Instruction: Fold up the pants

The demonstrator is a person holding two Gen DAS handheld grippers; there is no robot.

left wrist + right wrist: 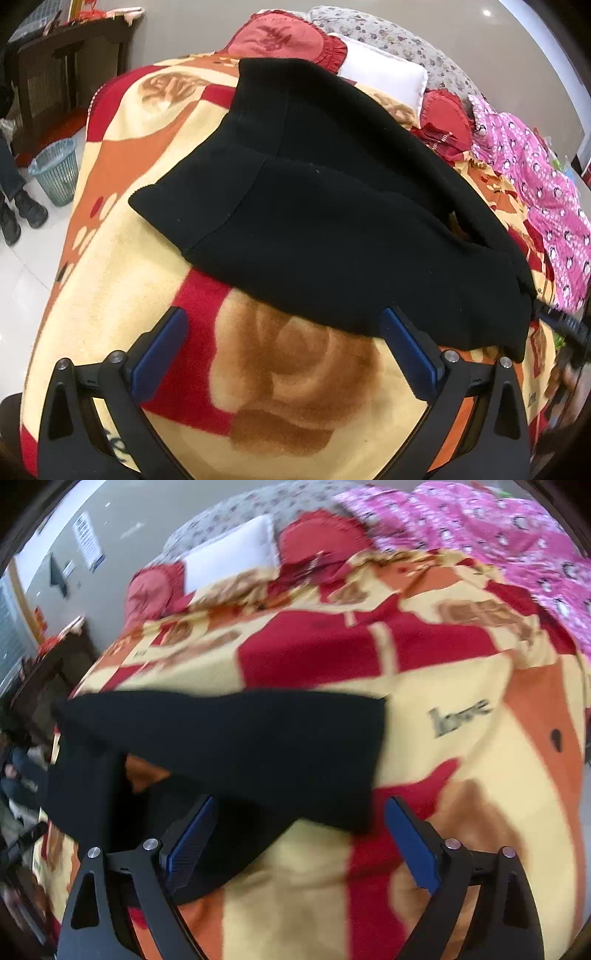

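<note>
Black pants [314, 206] lie spread on a bed blanket [280, 369] patterned in cream, red and orange. In the left wrist view their near hem edge lies just beyond my left gripper [284, 321], which hangs open above the blanket with nothing between its blue pads. In the right wrist view a pant leg [258, 746] runs across the blanket [461, 812] and its near corner reaches down between the fingers. My right gripper [299, 808] is open, its pads apart from the cloth. This view is blurred by motion.
Red frilled cushions [280, 37], a white pillow [388, 70] and a pink patterned garment [535, 184] lie at the bed's far side. On the floor to the left stand a blue-green basket [55, 173], dark shoes [22, 214] and a dark wooden table [66, 62].
</note>
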